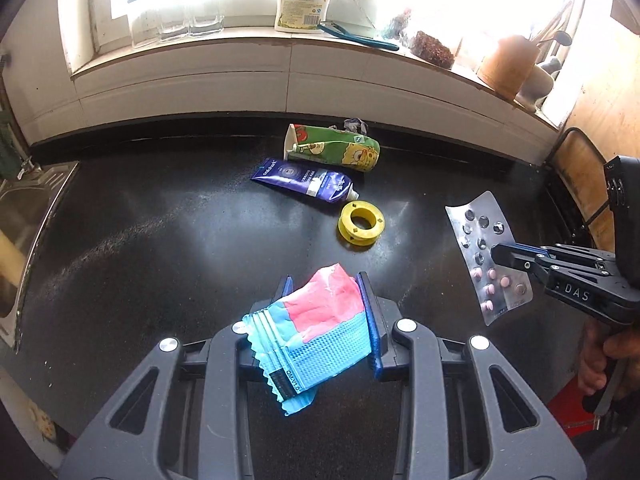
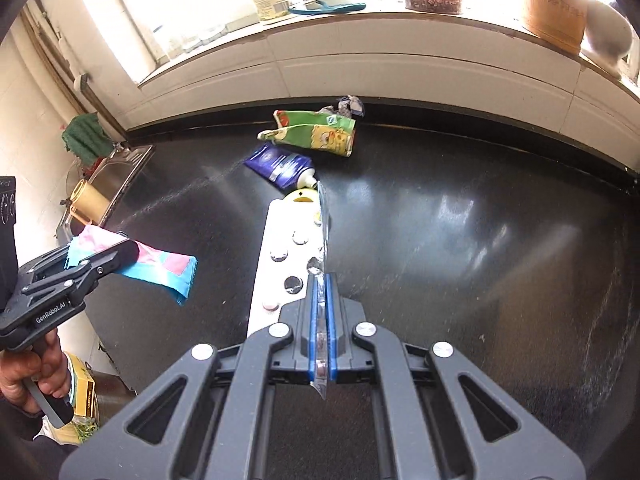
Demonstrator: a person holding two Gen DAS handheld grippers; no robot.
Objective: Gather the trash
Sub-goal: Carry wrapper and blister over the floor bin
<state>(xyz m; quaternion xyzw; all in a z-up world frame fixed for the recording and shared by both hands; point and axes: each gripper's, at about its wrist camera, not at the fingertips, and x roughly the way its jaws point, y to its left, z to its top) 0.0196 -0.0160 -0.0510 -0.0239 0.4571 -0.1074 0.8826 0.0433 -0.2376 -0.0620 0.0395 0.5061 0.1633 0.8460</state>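
My left gripper (image 1: pixel 325 280) is shut on a crumpled pink and blue wrapper (image 1: pixel 312 328) and holds it above the black counter (image 1: pixel 160 240); the gripper and wrapper also show in the right wrist view (image 2: pixel 160 268). My right gripper (image 2: pixel 322 280) is shut on a silver pill blister pack (image 2: pixel 280 248), held edge-on above the counter; the pack also shows in the left wrist view (image 1: pixel 484 256). On the counter lie a green cartoon pouch (image 1: pixel 336 148), a purple tube (image 1: pixel 308 184), a yellow tape spool (image 1: pixel 360 224) and a small crumpled foil (image 1: pixel 356 125).
A steel sink (image 1: pixel 24 216) lies at the left end of the counter. The white windowsill (image 1: pixel 280 60) behind holds a bottle (image 1: pixel 302 2), glasses, a jar and a wooden holder (image 1: pixel 508 64). A chair back (image 1: pixel 576 176) stands at right.
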